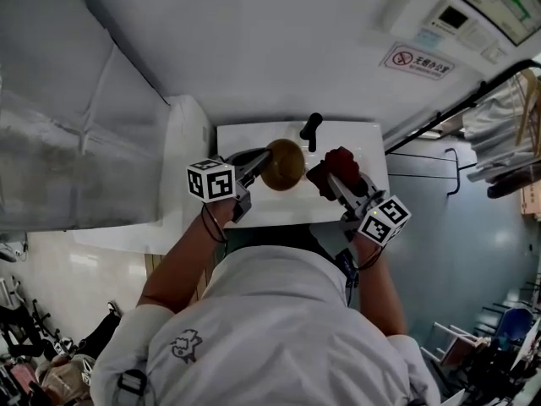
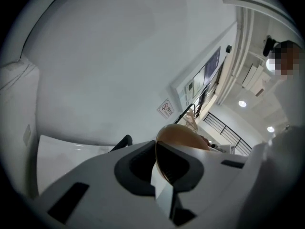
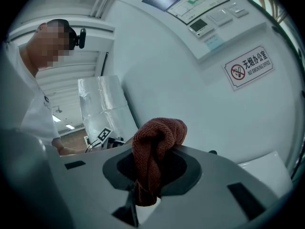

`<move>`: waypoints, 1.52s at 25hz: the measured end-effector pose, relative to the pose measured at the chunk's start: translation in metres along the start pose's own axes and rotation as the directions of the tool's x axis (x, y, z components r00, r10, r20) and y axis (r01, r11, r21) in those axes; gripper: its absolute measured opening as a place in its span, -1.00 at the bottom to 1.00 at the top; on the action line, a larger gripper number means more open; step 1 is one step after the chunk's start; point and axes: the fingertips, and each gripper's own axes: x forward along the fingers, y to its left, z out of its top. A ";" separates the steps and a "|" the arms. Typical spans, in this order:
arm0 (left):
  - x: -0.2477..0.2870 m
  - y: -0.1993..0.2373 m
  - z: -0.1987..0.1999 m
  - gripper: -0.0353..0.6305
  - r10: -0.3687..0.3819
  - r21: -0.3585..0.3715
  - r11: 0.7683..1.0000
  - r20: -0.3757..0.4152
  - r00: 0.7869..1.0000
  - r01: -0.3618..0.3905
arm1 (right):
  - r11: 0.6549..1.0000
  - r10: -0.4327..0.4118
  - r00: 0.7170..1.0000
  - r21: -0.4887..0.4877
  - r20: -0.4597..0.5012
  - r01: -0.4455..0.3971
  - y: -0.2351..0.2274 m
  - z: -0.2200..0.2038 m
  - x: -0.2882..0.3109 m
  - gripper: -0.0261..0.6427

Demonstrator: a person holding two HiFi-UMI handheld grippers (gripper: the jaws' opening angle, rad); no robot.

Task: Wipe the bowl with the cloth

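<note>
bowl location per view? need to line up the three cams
Head view: bowl at centre, over the white sink.
Left gripper view: bowl at lower centre, rim pinched in the left gripper.
Right gripper view: not in it; the cloth fills the jaws.
Shared landmark: no-smoking sign, upper right in head view, centre in left, right side in right.

head view steeply down over sink [image 1: 254, 211]; both gripper views close, facing wall [image 1: 254, 41] (sharing no-smoking sign [image 3: 249, 67]).
</note>
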 end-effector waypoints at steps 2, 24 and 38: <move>-0.001 0.010 -0.006 -0.82 0.041 0.015 0.999 -0.018 0.999 -0.040 | 1.000 -0.012 0.999 -0.013 -0.033 0.012 -0.006 -0.013 0.005 -0.64; 0.056 0.105 -0.107 -0.82 0.361 0.102 0.933 -0.217 0.907 -0.346 | 0.992 -0.085 0.943 0.062 -0.322 0.110 -0.116 -0.150 0.006 -0.63; 0.105 0.150 -0.175 -0.82 0.435 0.117 0.899 -0.336 0.835 -0.421 | 0.988 -0.067 0.904 0.099 -0.423 0.120 -0.171 -0.198 0.008 -0.63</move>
